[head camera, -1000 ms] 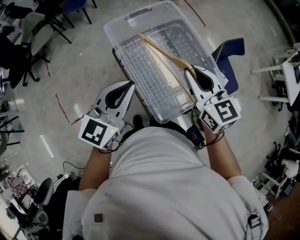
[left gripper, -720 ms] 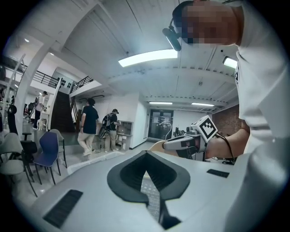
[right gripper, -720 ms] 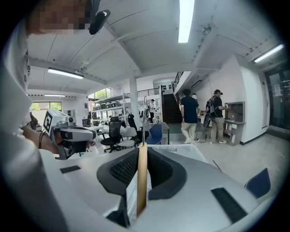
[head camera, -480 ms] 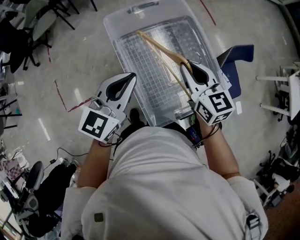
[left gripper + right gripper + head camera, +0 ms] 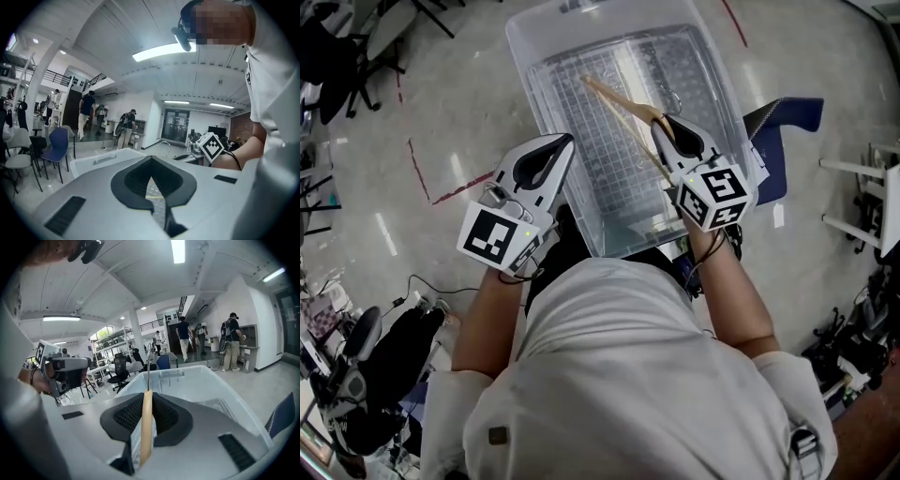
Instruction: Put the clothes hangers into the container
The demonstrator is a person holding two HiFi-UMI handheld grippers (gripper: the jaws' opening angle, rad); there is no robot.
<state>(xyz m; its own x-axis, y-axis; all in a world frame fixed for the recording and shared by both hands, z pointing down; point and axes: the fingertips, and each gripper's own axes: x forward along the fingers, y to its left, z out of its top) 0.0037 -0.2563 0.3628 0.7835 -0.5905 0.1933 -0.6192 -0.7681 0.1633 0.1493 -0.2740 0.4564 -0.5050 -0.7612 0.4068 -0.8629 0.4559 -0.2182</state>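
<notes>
A clear plastic container (image 5: 520,56) stands on the floor in front of me, with a grid-patterned bottom. My right gripper (image 5: 661,122) is shut on a wooden clothes hanger (image 5: 614,101) over the container's right half. The hanger's bar slants up and left across the inside, and its metal hook (image 5: 672,94) sticks out beside the jaws. In the right gripper view the hanger (image 5: 146,427) runs upright between the pads of the right gripper (image 5: 147,394), with the container (image 5: 197,376) beyond. My left gripper (image 5: 565,142) hangs at the container's left front edge, tips together and nothing in them; it (image 5: 150,159) faces the container (image 5: 101,157).
A blue chair (image 5: 778,117) stands right of the container. Red tape lines (image 5: 441,192) mark the floor to the left. Office chairs (image 5: 337,56) crowd the upper left and a white rack (image 5: 872,197) the right edge. People stand far off (image 5: 229,341).
My right gripper has sunk with the hanger, which now lies further inside the container. My left gripper has moved forward and down along the container's left edge.
</notes>
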